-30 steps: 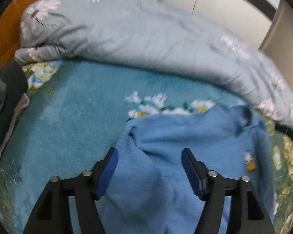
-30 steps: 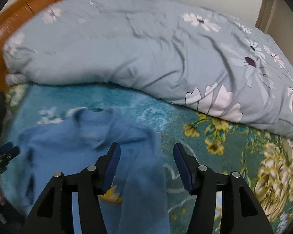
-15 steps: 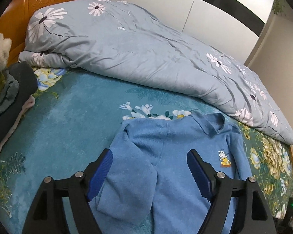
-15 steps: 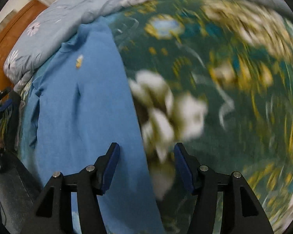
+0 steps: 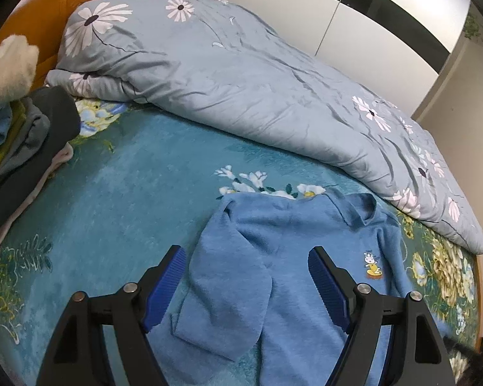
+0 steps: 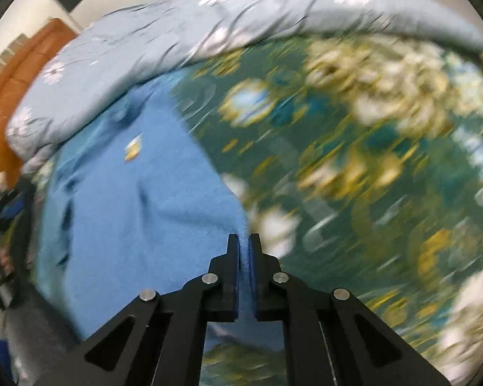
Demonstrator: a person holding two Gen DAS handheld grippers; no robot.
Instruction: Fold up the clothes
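The right tongs have just closed, pinching the blue sweater's edge on the bed. The left tongs hang wide above its folded sleeve, gripping nothing.

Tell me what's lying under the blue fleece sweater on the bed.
The blue fleece sweater lies directly on the teal floral bedspread. Whatever the sweater covers, beyond that bedspread, stays hidden.

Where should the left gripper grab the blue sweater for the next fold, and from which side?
Probably the bottom end of the folded-in sleeve on the blue sweater, coming from above. It lies as a loose flap between the open left gripper fingers. The right gripper has just closed on the opposite side edge.
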